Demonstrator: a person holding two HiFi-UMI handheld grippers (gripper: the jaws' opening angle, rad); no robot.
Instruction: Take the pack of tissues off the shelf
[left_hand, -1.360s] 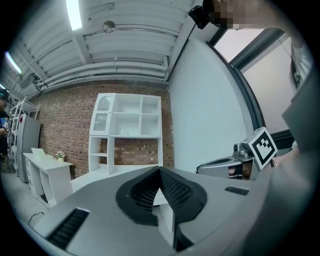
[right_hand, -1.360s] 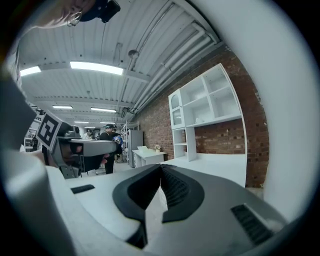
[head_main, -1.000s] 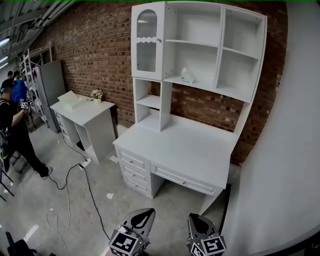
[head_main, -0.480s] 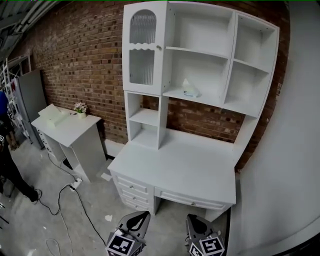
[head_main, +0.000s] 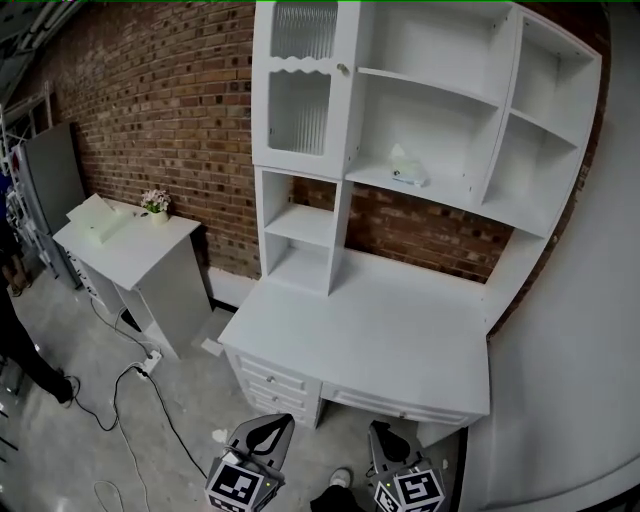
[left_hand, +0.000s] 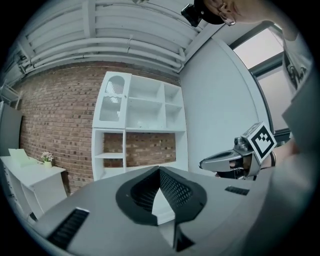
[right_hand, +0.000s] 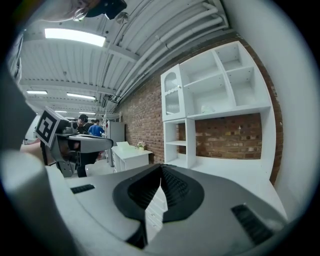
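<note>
Tissue pack (head_main: 407, 168) sits on the hutch's middle shelf (head_main: 452, 187), above the white desk (head_main: 370, 330) — well apart from us. Our left gripper (head_main: 284, 420) and right gripper (head_main: 377, 430) are both closed with nothing in them, low before the drawers (head_main: 268, 376).

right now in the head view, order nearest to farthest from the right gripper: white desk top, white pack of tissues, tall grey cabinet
1. white desk top, directly ahead of the right gripper.
2. white pack of tissues, up on the middle shelf.
3. tall grey cabinet, far left by the brick wall.
</note>
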